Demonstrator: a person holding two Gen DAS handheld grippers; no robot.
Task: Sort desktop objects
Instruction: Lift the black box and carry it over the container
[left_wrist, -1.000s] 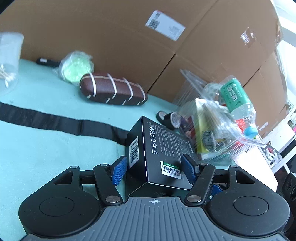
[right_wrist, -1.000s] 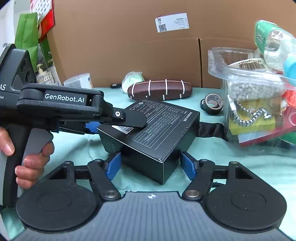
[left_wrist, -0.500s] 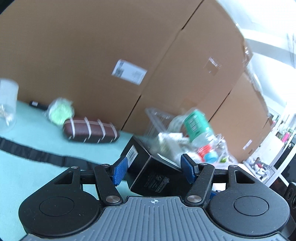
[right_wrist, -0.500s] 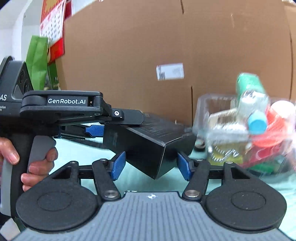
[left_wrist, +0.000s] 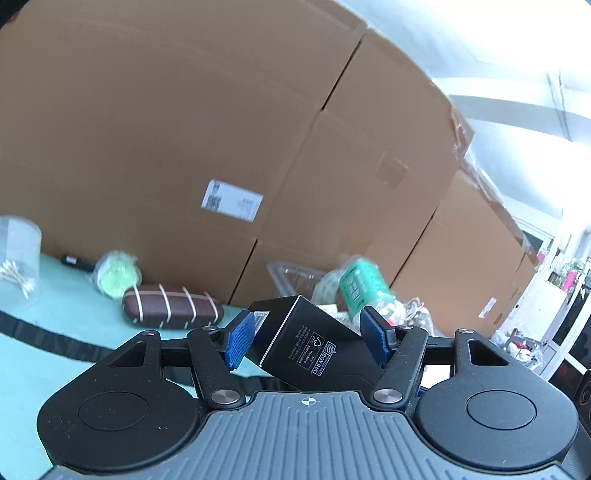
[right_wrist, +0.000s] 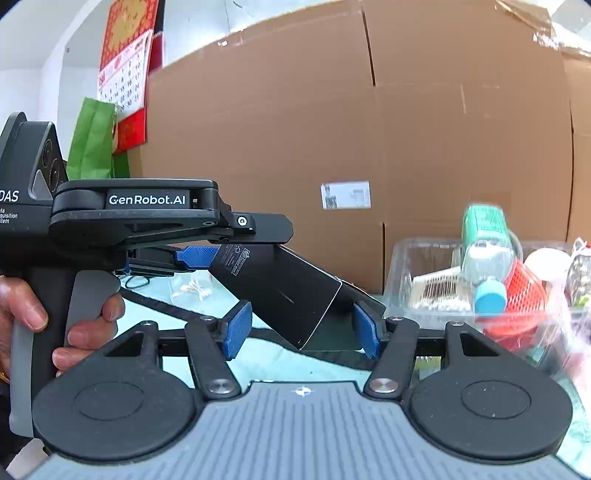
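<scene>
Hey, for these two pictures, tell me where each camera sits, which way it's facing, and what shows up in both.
Left wrist view: on the left hand-held gripper, facing the cardboard boxes and table; its own blue fingers grip the black box.
Right wrist view: on the right hand-held gripper, facing the same boxes; its fingers flank the black box, with the left hand-held gripper and a hand at left.
Shared: black box, clear bin, green bottle, shipping label.
</scene>
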